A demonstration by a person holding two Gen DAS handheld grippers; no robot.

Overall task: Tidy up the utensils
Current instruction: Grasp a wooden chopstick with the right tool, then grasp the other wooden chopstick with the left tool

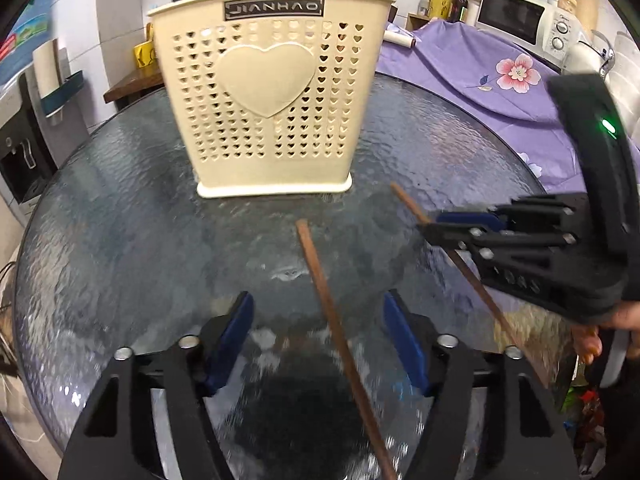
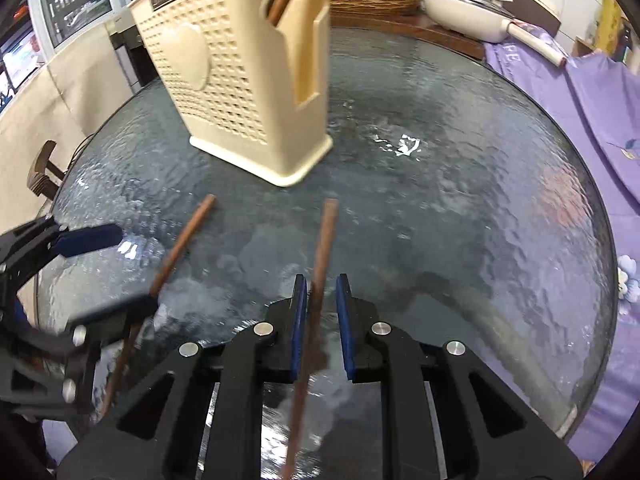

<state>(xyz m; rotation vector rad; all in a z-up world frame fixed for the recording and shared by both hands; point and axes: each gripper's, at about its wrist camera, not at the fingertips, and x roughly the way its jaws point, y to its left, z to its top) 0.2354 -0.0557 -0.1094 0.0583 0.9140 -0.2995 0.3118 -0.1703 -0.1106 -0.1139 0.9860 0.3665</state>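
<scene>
Left gripper [image 1: 320, 340] is seen at the bottom of the left wrist view, jaws set at a medium width. First chopstick [image 1: 320, 276] is laid on the table [image 1: 120, 220] and runs up between the two blue pads, nearer the right-hand pad; neither pad is pressed on it. Its far tip is pointed at the utensil holder [image 1: 272, 112].

Right gripper [image 2: 322, 312] is seen at the bottom centre of the right wrist view, jaws narrow. Second chopstick [image 2: 322, 248] is placed between its pads, close against the left-hand pad, while a small gap is left at the right-hand pad, so no firm clamp is shown. Whether this chopstick is lifted or flat on the table cannot be told; the lower part is blurred.

Both chopsticks are found in front of the holder, well apart from its base, side by side and fanned slightly outward. Cream utensil holder is stood upright at the upper centre of the table, heart-shaped holes across its front and a large raised heart in the middle. A brown stick-like utensil [image 2: 282, 0] is seen inside through the side opening at the top of the right wrist view.

Part of a hand [image 1: 624, 316] is seen at the right edge of the left wrist view. Purple cloth [image 1: 472, 64] and a white microwave [image 1: 516, 16] are seen at the upper right.
</scene>
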